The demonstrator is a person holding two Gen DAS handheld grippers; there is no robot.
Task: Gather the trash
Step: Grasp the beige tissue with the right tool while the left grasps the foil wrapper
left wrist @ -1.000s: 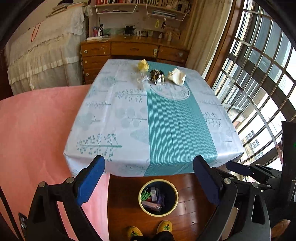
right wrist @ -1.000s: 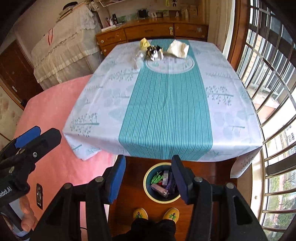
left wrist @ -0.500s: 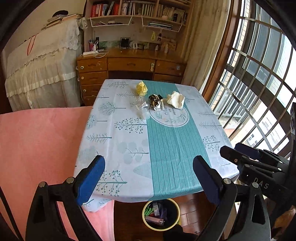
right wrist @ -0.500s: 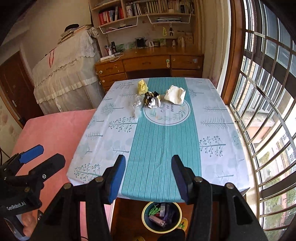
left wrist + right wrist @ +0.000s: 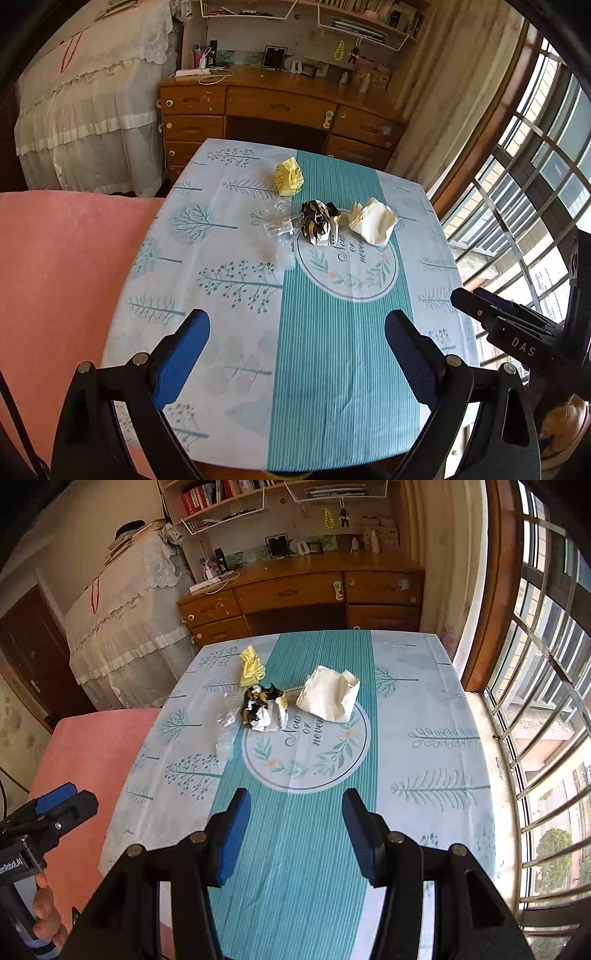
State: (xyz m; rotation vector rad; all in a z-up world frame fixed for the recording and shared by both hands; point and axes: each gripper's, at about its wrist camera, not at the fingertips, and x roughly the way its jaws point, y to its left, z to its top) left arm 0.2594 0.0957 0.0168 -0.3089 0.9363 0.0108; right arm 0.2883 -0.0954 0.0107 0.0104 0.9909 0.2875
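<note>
Several pieces of trash lie at the far middle of the table [image 5: 332, 369] [image 5: 424, 775]: a yellow crumpled wrapper [image 5: 289, 175] [image 5: 251, 664], a clear plastic wrapper [image 5: 279, 223] [image 5: 227, 720], a black-and-white crumpled wrapper [image 5: 319, 222] [image 5: 264, 709], and a cream paper wad [image 5: 373, 221] [image 5: 328, 694]. My left gripper [image 5: 297, 339] is open and empty above the near half of the table. My right gripper [image 5: 295, 819] is open and empty, also short of the trash.
A pink cloth-covered surface [image 5: 55, 277] [image 5: 85, 753] lies left of the table. A wooden desk [image 5: 277, 107] [image 5: 314, 590] stands behind it, a lace-covered cabinet [image 5: 85, 122] at back left, barred windows [image 5: 535, 701] on the right.
Both grippers have risen and moved forward over the table. The yellow bin on the floor by the near edge has dropped out of view. The trash looks nearer.
</note>
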